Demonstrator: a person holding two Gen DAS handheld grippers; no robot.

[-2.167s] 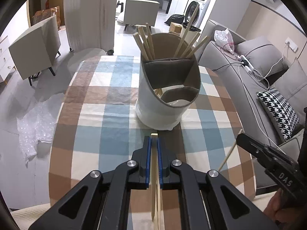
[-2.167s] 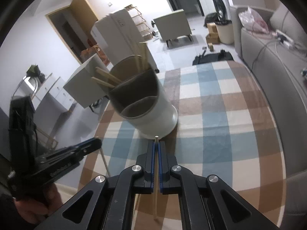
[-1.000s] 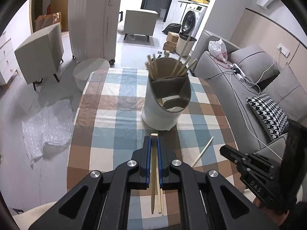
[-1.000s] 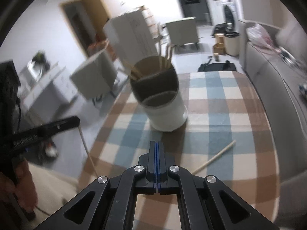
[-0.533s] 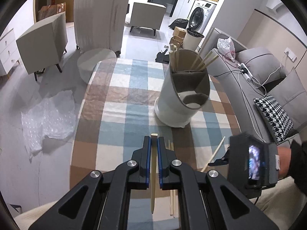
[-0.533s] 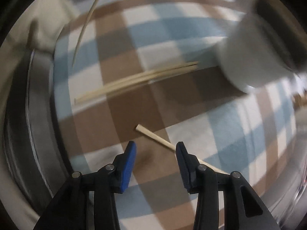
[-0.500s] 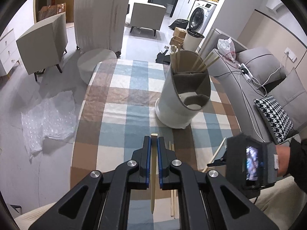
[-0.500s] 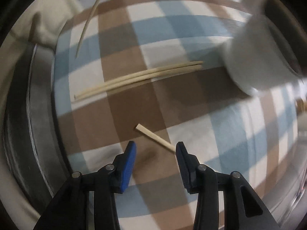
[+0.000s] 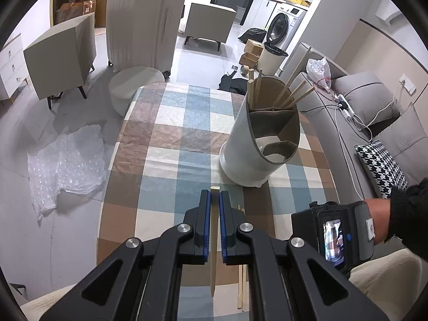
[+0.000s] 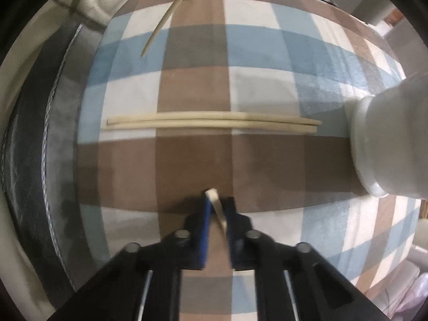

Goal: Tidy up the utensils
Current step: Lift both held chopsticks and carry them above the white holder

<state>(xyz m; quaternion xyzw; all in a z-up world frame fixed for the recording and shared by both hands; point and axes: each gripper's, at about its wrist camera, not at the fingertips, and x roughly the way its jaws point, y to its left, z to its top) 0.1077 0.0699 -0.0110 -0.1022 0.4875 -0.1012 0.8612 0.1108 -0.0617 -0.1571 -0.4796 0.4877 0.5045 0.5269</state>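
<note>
My left gripper is shut on a wooden chopstick and holds it above the checked tablecloth, short of the white utensil holder, which has several chopsticks standing in its back compartment. My right gripper points down at the table and its fingers have closed on the end of a single chopstick. Two chopsticks lie side by side on the cloth beyond it, also visible in the left wrist view. The holder's base is at the right.
The checked tablecloth covers a table with its front edge near me. The left gripper's chopstick tip shows at the top of the right wrist view. A grey sofa stands right of the table; bubble wrap lies on the floor at left.
My right gripper came down over the single chopstick lying on the cloth and closed its fingers on its end. My left gripper kept its chopstick and shifted slightly.
</note>
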